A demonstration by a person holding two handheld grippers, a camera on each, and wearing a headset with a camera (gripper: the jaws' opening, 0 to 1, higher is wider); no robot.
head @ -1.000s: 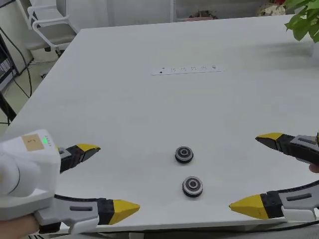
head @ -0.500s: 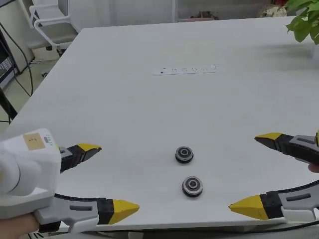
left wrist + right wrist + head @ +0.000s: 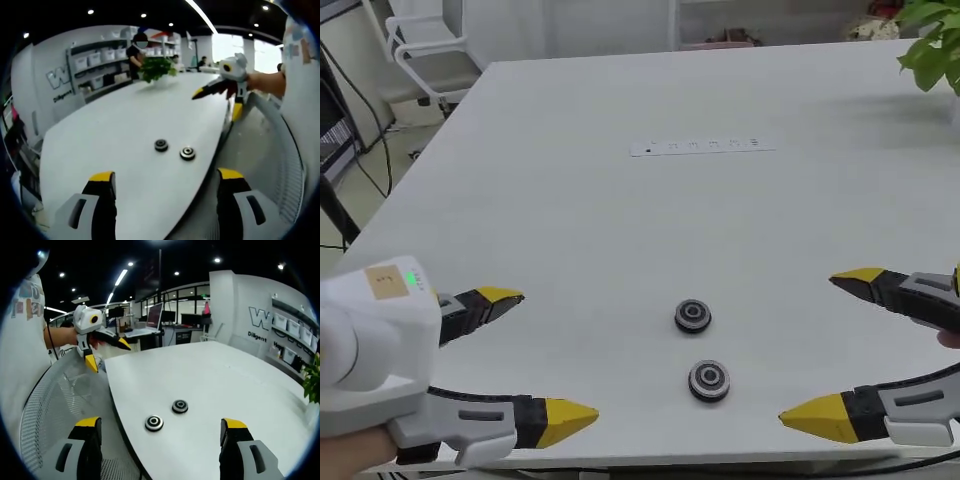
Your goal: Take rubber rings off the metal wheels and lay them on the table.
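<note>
Two small metal wheels with black rubber rings lie flat near the table's front edge: the far wheel (image 3: 693,316) (image 3: 161,145) (image 3: 180,406) and the near wheel (image 3: 708,380) (image 3: 187,153) (image 3: 154,422). My left gripper (image 3: 545,355) (image 3: 162,182) is open at the lower left, well left of the wheels. My right gripper (image 3: 830,345) (image 3: 157,430) is open at the lower right, well right of them. Both grippers are empty, with yellow tips wide apart.
The white table (image 3: 620,210) has a row of small printed marks (image 3: 702,147) at its middle. A plant (image 3: 932,40) stands at the far right corner. A white chair (image 3: 425,50) is beyond the far left edge.
The head camera tilted slightly, so the wheels and table shifted a little downward in the picture. The grippers and the wheels have not visibly moved.
</note>
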